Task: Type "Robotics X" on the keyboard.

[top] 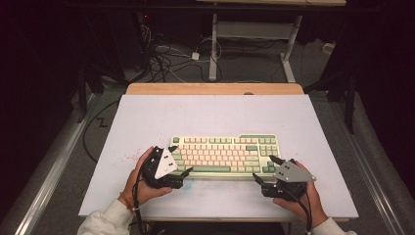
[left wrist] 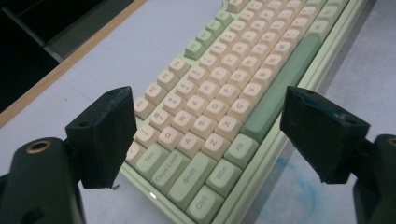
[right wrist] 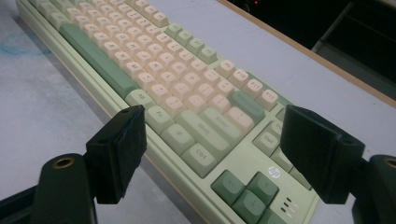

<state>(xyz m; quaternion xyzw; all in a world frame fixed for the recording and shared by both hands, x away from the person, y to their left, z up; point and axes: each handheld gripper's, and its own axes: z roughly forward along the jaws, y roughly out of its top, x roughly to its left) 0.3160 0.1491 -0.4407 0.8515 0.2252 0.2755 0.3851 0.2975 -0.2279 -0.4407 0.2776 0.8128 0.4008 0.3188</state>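
A pale table [top: 147,122] stands in a dark room, the keyboard [top: 225,155] near its front edge. The left gripper [top: 180,172] and right gripper [top: 262,172] flank its near corners, jaws spread wide, empty. Probably a two-ended lift: both should close evenly, level.

A keyboard [top: 226,155] lies on the table [top: 147,117], nearer its front edge. The left gripper [top: 179,161] sits at the keyboard's left end, the right gripper [top: 263,169] at its right end.
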